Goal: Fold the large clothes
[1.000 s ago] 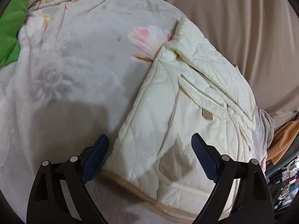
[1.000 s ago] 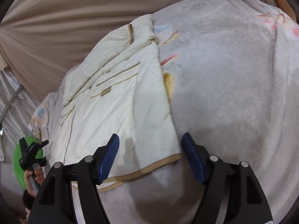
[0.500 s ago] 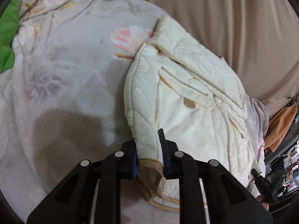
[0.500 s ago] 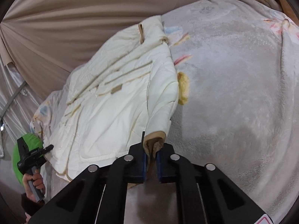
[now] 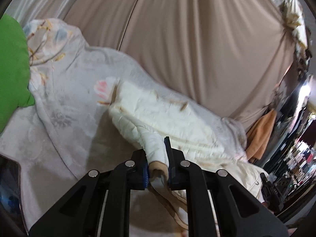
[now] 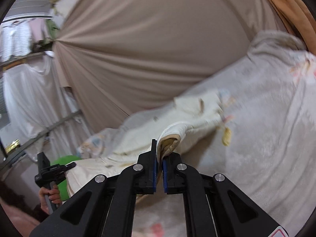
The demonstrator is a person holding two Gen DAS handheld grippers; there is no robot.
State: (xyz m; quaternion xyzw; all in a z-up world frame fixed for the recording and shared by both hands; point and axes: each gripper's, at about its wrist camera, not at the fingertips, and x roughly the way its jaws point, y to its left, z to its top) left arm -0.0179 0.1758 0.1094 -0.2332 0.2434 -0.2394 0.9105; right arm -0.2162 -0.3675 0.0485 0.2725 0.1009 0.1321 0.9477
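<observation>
A cream quilted jacket with tan trim lies on a grey floral blanket. My left gripper is shut on the jacket's tan-edged hem corner, which is lifted off the blanket. In the right wrist view the same jacket stretches away, and my right gripper is shut on its other hem corner, raised as well. The other hand-held gripper shows at the lower left of the right wrist view, gripped by a hand.
A beige draped cloth hangs behind the bed. A green cushion sits at the left, an orange cloth at the right, with cluttered shelves beyond. A dark flat object lies at the lower left.
Both grippers went from open around the jacket's hem to shut on its corners. Both then rose, lifting the hem off the blanket and tilting the views up toward the beige cloth.
</observation>
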